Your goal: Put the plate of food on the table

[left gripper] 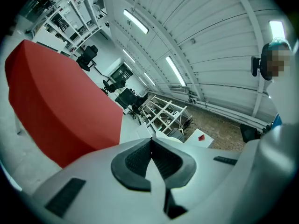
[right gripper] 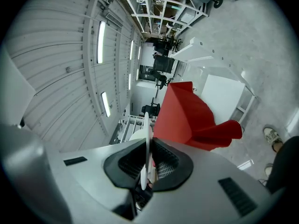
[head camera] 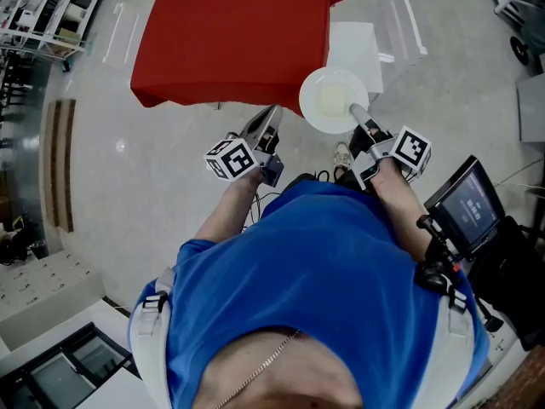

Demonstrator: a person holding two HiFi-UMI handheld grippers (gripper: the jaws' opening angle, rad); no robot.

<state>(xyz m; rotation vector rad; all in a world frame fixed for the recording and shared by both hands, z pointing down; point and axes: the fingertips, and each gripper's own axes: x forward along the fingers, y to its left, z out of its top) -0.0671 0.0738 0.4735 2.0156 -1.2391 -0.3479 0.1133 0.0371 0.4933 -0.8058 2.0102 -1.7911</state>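
A white plate (head camera: pixel 317 88) with a pale food patch on it hangs in the air just off the near right corner of the red-clothed table (head camera: pixel 234 37). My right gripper (head camera: pixel 358 114) is shut on the plate's near rim. In the right gripper view the plate (right gripper: pixel 146 129) shows edge-on, pinched between the two dark pads (right gripper: pixel 166 164), with the red table (right gripper: pixel 187 115) beyond. My left gripper (head camera: pixel 271 114) is held near the table's front edge. Its jaws (left gripper: pixel 151 158) are shut with nothing between them, and the red table (left gripper: pixel 60 106) fills the left of that view.
A white side table (head camera: pixel 358 49) stands just right of the red one, beyond the plate. A screen on a stand (head camera: pixel 468 203) is at my right. Shelving (head camera: pixel 43 11) lines the far left, and the person's shoes (head camera: pixel 342 155) are on the grey floor below.
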